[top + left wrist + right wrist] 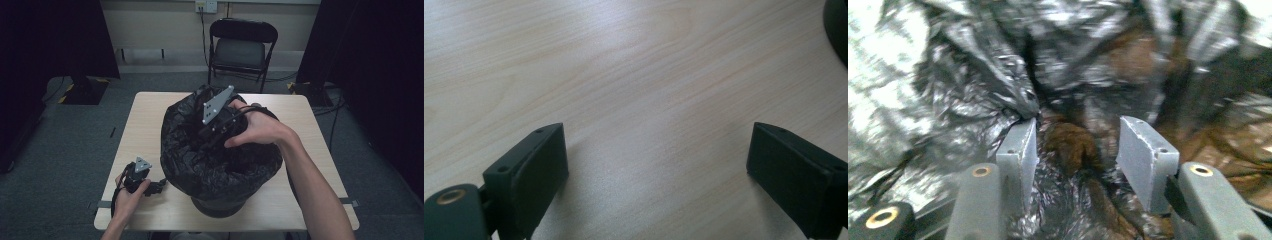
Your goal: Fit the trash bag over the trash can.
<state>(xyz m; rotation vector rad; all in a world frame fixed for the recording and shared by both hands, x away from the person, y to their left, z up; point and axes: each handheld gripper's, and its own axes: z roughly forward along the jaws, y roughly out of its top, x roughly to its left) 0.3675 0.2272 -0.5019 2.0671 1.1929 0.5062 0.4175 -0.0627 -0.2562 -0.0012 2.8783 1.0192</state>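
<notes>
High view: right hand-held gripper inside the black bag, jaws apart (left hand-held gripper likewise, over table).

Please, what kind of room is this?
Probably a recording lab: black curtains at both sides, a folding chair by a wall socket, and one small table with a bag-lined bin.

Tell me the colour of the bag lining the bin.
The bag is glossy, crinkled black, seen best in the high view.

Brown lump betw. jaws: blurred, unidentifiable.
</notes>
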